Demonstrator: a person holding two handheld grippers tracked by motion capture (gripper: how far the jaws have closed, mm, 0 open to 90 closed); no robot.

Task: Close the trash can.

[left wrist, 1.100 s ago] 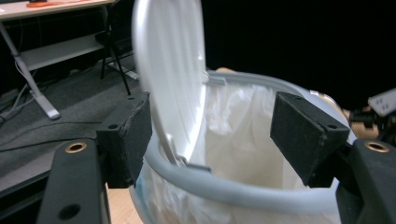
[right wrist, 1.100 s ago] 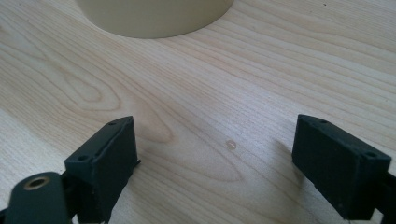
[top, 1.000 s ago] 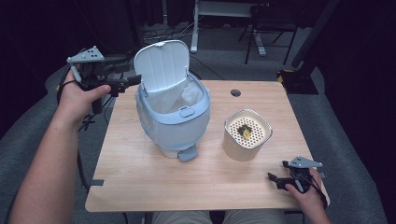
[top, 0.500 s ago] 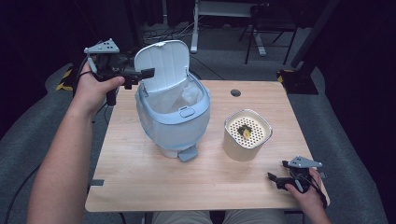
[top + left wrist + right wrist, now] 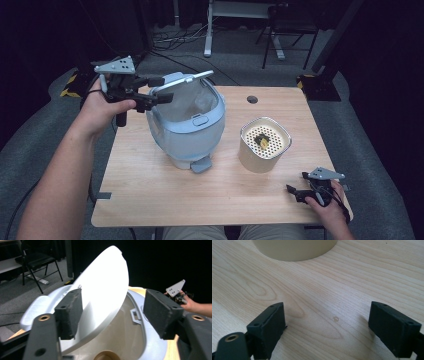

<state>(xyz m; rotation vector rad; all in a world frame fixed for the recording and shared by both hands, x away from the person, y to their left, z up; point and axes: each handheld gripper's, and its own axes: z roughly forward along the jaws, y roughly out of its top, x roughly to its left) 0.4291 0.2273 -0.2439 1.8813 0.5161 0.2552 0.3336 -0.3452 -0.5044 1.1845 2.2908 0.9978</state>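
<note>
Two tools are ours: the left tool (image 5: 161, 89), jaws spread, straddles the half-lowered lid (image 5: 176, 83) of the bin (image 5: 187, 127), while the right tool (image 5: 295, 192), spread too, rests well right of the bin.

one pedal bin (image 5: 187, 125), one beige canister (image 5: 264, 145), two tongs (image 5: 159, 90) (image 5: 296, 192)
</note>
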